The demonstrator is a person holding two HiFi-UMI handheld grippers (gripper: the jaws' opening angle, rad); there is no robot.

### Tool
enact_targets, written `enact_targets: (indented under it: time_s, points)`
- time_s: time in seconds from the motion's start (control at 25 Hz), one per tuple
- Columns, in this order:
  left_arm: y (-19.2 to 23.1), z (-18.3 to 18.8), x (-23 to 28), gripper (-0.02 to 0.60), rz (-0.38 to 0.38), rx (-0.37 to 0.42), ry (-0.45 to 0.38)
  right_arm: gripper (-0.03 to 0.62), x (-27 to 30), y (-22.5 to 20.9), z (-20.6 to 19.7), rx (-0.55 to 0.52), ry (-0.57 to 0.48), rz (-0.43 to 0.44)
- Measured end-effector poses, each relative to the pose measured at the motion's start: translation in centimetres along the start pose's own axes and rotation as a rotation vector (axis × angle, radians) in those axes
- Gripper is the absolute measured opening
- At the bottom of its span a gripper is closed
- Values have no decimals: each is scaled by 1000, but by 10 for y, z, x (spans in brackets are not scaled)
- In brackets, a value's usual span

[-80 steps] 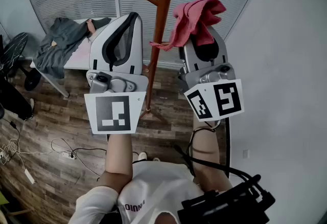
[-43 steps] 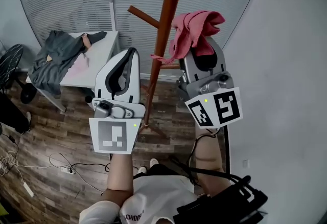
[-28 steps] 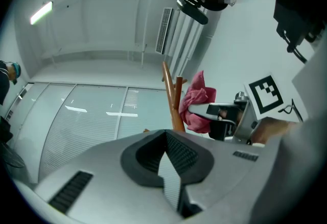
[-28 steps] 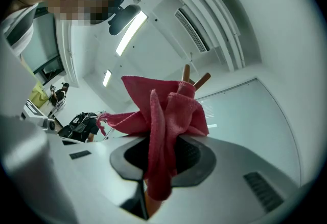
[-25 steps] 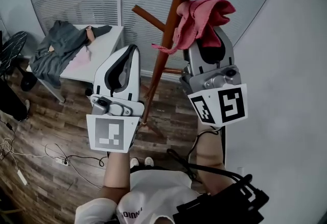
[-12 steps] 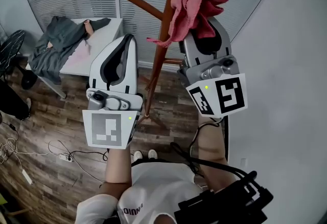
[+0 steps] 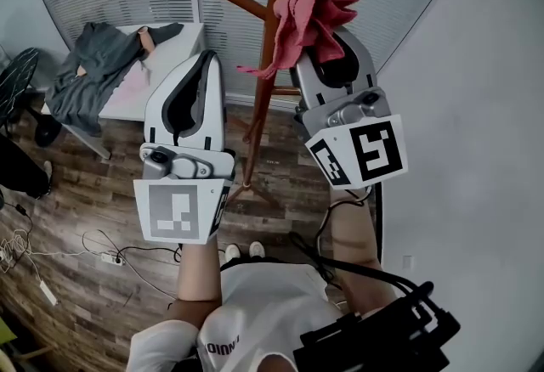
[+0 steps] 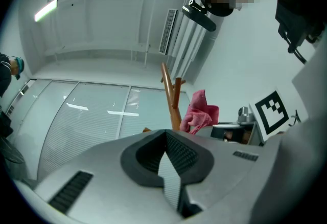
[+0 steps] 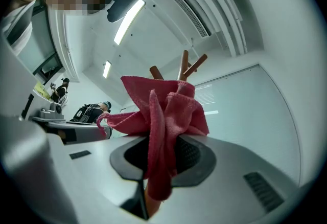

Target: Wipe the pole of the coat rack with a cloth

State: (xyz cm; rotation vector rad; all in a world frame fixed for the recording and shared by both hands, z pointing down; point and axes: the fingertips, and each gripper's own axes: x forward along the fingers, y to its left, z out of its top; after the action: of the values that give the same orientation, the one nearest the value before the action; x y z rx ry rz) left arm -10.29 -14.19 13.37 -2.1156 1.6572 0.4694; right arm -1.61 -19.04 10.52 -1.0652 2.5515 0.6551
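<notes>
The brown wooden coat rack pole [image 7: 274,64] rises between my two grippers, with pegs branching off near the top. My right gripper [image 7: 327,43] is shut on a pink-red cloth [image 7: 313,15], which bunches above the jaws and lies against the pole's right side. In the right gripper view the cloth [image 9: 163,115] hangs down between the jaws of the right gripper [image 9: 159,142], and the pegs [image 9: 185,67] poke out behind it. My left gripper [image 7: 206,58] is shut and holds nothing, left of the pole. From the left gripper [image 8: 166,135] I see the pole [image 8: 172,105] and the cloth [image 8: 202,117].
A white table [image 7: 174,43] with a grey garment [image 7: 89,77] stands at the back left. A black fan [image 7: 17,77] is at the left edge. Cables [image 7: 102,247] lie on the wooden floor. Blinds cover the window behind the rack, and a plain wall runs along the right.
The right gripper with the cloth has slid a little left and down against the pole. The left gripper has stayed shut beside the pole and shifted slightly.
</notes>
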Motion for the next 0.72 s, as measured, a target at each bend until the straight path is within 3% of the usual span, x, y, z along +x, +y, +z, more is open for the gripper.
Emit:
enact_targets:
  time_s: [0.16, 0.72]
  points:
    - [3, 1, -2, 12, -10, 19, -23, 94, 0, 2, -5, 5, 12, -5]
    - [0, -11, -3, 13, -27, -22, 6, 94, -10, 8, -35, 33, 86, -24]
